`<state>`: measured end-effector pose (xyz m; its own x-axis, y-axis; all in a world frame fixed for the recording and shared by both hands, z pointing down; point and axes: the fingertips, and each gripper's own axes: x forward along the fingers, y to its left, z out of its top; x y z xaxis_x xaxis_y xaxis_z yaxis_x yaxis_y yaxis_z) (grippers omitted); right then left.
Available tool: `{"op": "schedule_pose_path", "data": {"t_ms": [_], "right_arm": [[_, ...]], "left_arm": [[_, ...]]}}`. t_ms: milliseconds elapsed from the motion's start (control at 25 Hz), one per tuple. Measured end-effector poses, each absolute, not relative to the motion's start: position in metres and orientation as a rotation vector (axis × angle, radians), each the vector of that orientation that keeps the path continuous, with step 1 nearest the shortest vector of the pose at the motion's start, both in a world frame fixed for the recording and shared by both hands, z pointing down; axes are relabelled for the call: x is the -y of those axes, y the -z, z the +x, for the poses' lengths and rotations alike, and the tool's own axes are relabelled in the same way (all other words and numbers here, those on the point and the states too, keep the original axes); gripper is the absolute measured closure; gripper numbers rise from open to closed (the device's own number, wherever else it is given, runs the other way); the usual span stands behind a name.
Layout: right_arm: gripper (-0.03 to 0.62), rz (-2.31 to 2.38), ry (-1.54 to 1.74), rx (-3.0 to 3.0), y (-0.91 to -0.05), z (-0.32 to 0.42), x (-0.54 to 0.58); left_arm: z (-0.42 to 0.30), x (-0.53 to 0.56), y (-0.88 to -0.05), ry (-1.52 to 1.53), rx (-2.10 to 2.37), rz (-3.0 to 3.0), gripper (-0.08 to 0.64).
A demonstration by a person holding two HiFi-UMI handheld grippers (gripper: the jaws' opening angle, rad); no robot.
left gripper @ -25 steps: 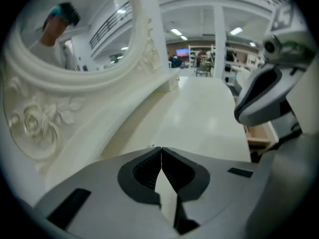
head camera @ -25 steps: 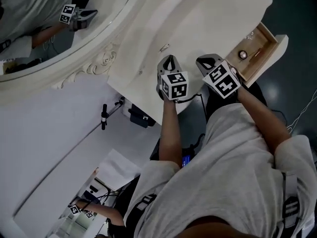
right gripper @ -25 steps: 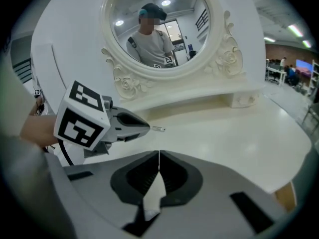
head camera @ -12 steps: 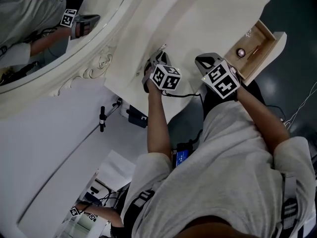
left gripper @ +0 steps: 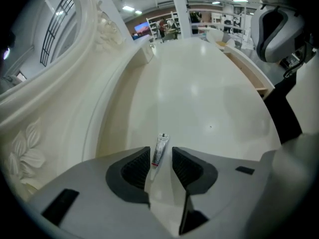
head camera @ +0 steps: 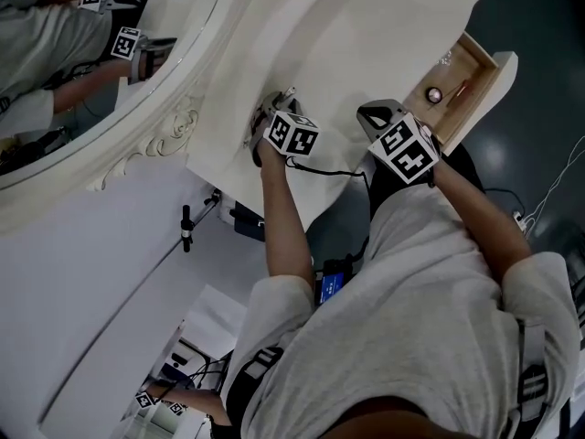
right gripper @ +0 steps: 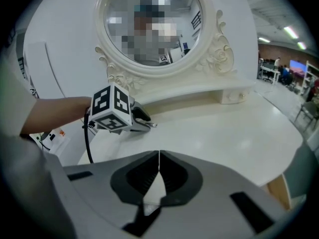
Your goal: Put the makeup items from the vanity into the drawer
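Cream-white vanity top, with 1 small tube lying flat between the jaws of the left claw, which points steeply down at it. The jaws have just been opening and stand apart, 1 pad on either side of the tube, neither pressing it. Step in hand, as judged: the pick-up of this tube. The next move calls for a short descent, a squeeze across the tube's narrow body, a lift, and a carry to the open drawer, which lies beyond the right claw. The right claw is closed on nothing and hangs beside the left claw, on the drawer side. Count: 2 claws; 1 tube on the top; 1 drawer, holding 1 round item and 1 slim reddish stick.
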<state>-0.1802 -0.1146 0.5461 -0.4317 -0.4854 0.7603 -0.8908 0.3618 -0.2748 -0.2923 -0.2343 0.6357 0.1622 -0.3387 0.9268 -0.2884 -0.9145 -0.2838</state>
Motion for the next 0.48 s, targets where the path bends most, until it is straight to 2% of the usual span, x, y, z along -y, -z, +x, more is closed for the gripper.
{"op": "schedule_pose_path", "data": {"t_ms": [160, 320, 480], "right_arm": [[0.577, 1.189, -0.929, 2.05, -0.5477, -0.1778, 0.1093], [0.577, 1.178, -0.929, 2.053, -0.5476, -0.1804, 0.1063], [0.577, 1.166, -0.924, 2.067, -0.5457, -0.1831, 0.1043]], "left_arm": [[-0.292, 0.2333, -0.6383, 1.926, -0.639, -2.446, 0.427], [-0.2905, 0.2291, -0.6414, 1.966, -0.637, -2.57, 0.495], [-0.2899, 0.2279, -0.6411, 1.969, -0.659, -2.614, 0.508]]}}
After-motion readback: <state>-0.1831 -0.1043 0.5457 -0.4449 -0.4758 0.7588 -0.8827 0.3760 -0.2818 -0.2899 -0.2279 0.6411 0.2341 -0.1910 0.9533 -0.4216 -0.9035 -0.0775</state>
